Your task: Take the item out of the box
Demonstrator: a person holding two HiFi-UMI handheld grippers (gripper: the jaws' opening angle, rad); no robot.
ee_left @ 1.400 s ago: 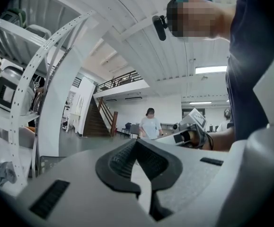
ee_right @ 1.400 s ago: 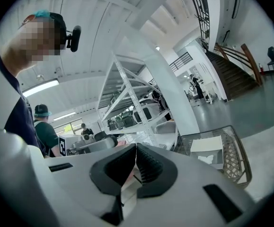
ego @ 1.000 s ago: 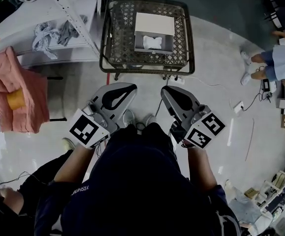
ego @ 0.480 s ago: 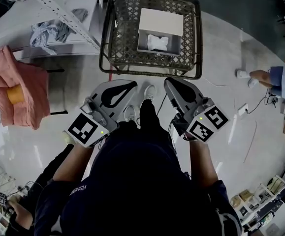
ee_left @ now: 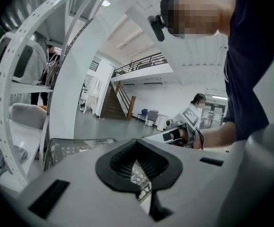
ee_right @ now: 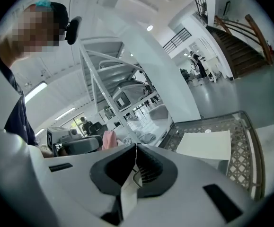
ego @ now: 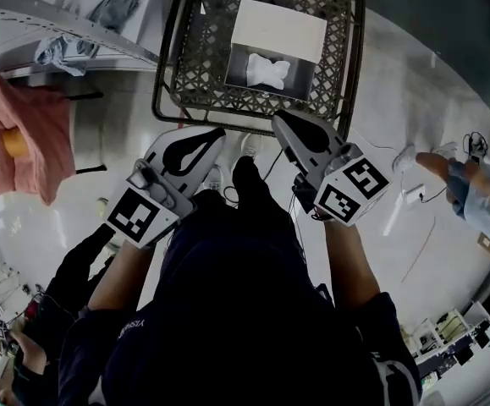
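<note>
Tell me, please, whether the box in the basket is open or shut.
Open: the box has its lid folded back, and a white item shows inside.

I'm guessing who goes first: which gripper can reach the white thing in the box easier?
Probably the right gripper: its tip is nearer the open white cardboard box than the left gripper.

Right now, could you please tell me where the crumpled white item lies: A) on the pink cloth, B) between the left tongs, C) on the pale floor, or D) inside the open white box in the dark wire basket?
D: the crumpled white item rests inside the open white box, which stands in the dark wire basket.
</note>
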